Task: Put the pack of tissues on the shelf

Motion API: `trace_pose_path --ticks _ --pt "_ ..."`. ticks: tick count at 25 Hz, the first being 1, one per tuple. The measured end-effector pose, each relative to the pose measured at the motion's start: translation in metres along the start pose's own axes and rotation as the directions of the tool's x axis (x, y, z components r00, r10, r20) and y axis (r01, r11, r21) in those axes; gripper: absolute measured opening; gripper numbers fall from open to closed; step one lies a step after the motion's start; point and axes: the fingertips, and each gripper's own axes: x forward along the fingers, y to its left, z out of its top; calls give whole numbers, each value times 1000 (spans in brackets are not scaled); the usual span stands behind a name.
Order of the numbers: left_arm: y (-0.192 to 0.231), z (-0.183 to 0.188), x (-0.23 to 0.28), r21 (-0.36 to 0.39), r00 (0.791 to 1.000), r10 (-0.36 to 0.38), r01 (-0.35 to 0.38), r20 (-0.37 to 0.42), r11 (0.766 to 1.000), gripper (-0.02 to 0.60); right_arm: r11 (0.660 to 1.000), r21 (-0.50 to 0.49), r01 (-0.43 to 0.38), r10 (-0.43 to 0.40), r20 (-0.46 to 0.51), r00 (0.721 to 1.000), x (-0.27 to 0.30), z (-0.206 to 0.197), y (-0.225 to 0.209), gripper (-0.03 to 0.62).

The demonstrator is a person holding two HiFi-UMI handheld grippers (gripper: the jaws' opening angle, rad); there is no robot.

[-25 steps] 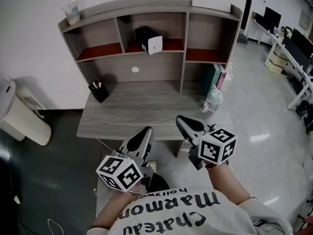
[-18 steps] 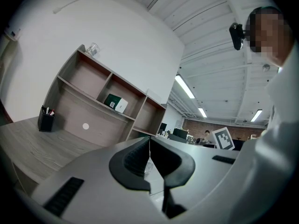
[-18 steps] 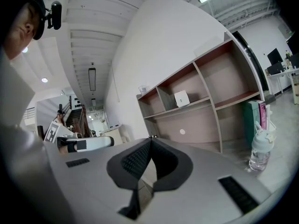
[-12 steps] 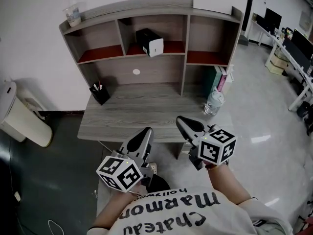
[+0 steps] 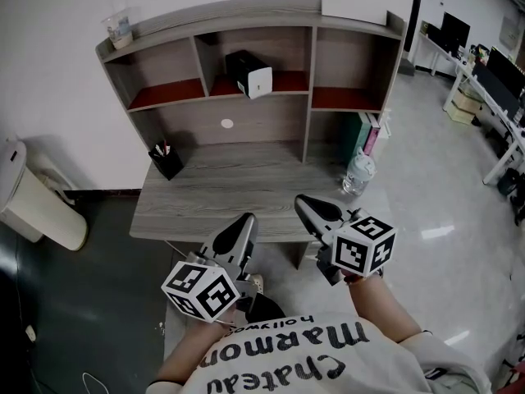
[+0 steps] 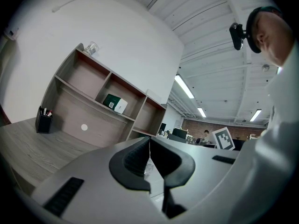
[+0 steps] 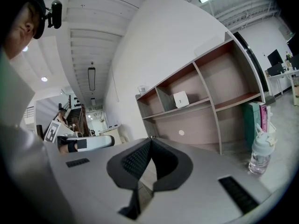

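The pack of tissues [image 5: 249, 71], a dark box with a white end, lies in the middle compartment of the desk shelf [image 5: 246, 90]; it also shows as a small box [image 6: 115, 103] in the left gripper view and as a white box [image 7: 181, 99] in the right gripper view. My left gripper [image 5: 244, 223] is shut and empty, held below the desk's front edge. My right gripper [image 5: 305, 203] is likewise shut on nothing, hovering at the front edge of the desk top [image 5: 221, 189]. Both stay well short of the shelf.
A black pen holder [image 5: 167, 158] stands at the desk's back left. A water bottle [image 5: 358, 171] and upright books [image 5: 367, 131] sit at the right end. A plastic cup [image 5: 120, 28] and a white box [image 5: 354, 1] rest on the shelf top. A white bin [image 5: 37, 203] stands left.
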Motion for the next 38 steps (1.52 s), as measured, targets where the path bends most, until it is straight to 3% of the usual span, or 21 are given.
trace_pose_path --ticks 15,23,32,38 --pt "23 7 21 -12 1000 -10 10 -11 1000 18 1000 4 17 -17 -25 1000 25 1 -18 6" --pt "62 13 51 -30 999 -26 25 -29 999 18 999 17 48 -47 -37 998 63 5 -45 6" --pt "116 59 99 -7 998 -63 63 -24 998 18 997 10 72 -72 12 997 125 49 -71 6" --pt "135 70 115 -2 997 -68 68 -24 998 18 996 6 84 -84 27 996 143 60 -80 6"
